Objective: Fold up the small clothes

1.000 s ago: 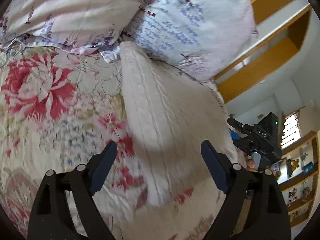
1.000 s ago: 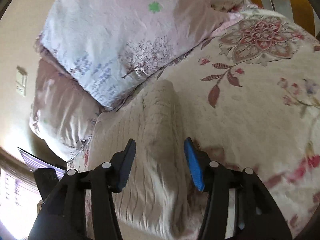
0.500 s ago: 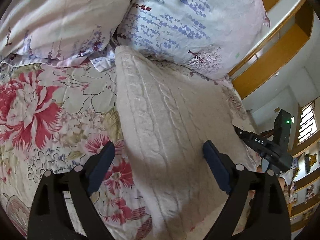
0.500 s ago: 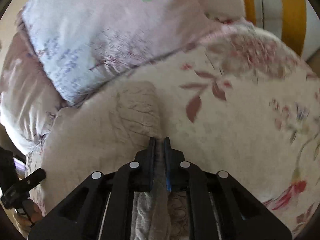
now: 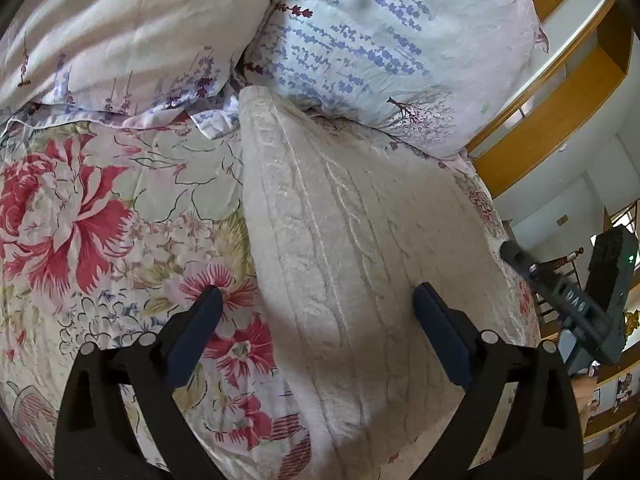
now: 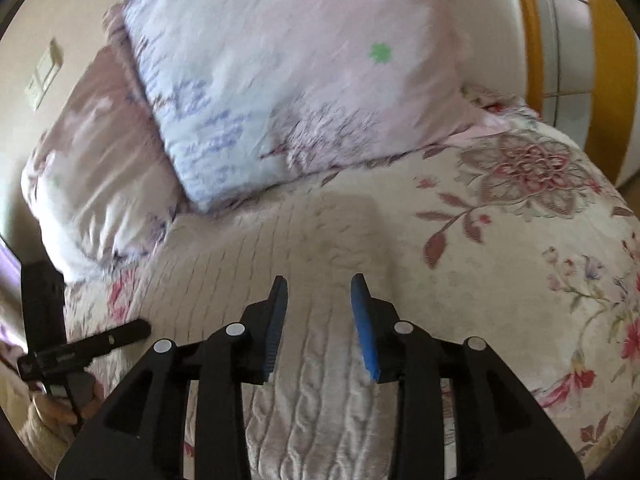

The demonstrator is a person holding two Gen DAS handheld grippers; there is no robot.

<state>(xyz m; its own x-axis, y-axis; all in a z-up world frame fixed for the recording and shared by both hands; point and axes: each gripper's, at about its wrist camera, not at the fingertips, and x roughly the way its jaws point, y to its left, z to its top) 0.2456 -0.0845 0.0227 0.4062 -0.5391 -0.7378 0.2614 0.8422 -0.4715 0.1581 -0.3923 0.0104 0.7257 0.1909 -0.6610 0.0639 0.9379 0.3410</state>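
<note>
A cream cable-knit sweater (image 5: 344,248) lies in a long folded strip on the floral bedspread (image 5: 100,208), its far end against the pillows. My left gripper (image 5: 316,312) hovers over the strip's near left edge. Its jaws are wide and still opening, and nothing is pinched between them. In the right wrist view the same sweater (image 6: 320,392) spreads beneath my right gripper (image 6: 319,292). Those jaws are opening a modest gap, with knit below them but neither blue pad pressing on it. Each gripper shows at the edge of the other's view: right gripper (image 5: 560,300), left gripper (image 6: 80,348).
Two pillows, one pale pink (image 5: 120,32) and one with a blue lavender print (image 5: 380,40), lean at the head of the bed. A wooden headboard and shelf (image 5: 560,92) rise beyond them. A hand (image 6: 52,412) holds the left gripper at the bed's edge.
My right gripper was shut on a ridge of the knit half a second ago and has since opened and let it go. The sweater now lies flatter. My left jaws have widened a little.
</note>
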